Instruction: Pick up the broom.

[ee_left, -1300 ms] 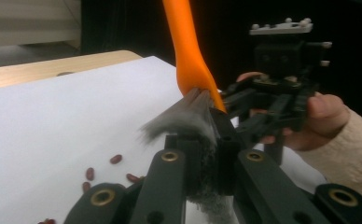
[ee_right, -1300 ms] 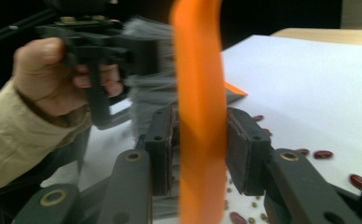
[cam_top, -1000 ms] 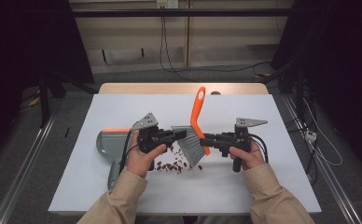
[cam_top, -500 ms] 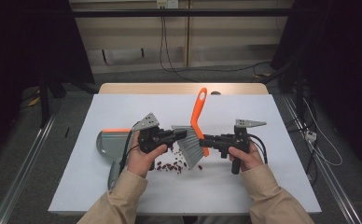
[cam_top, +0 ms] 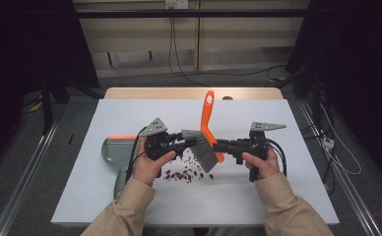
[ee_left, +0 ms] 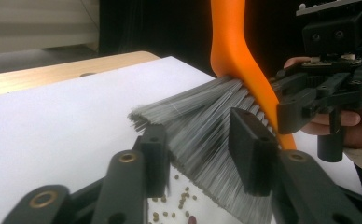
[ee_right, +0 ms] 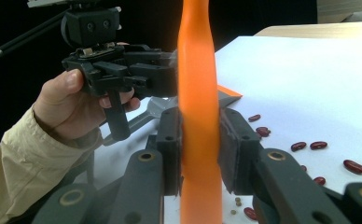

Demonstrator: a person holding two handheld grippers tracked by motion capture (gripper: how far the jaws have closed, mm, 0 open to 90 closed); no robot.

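A white tabletop (cam_top: 258, 196) stands before a dark room. At the left lies a grey dustpan (cam_top: 115, 150). The left gripper (cam_top: 191, 142) has just been opening, its jaws loose around the grey bristles of the brush (cam_top: 207, 142). Red beans (cam_top: 184, 173) lie below. The right gripper (cam_top: 219, 146) clamps the brush's orange handle.
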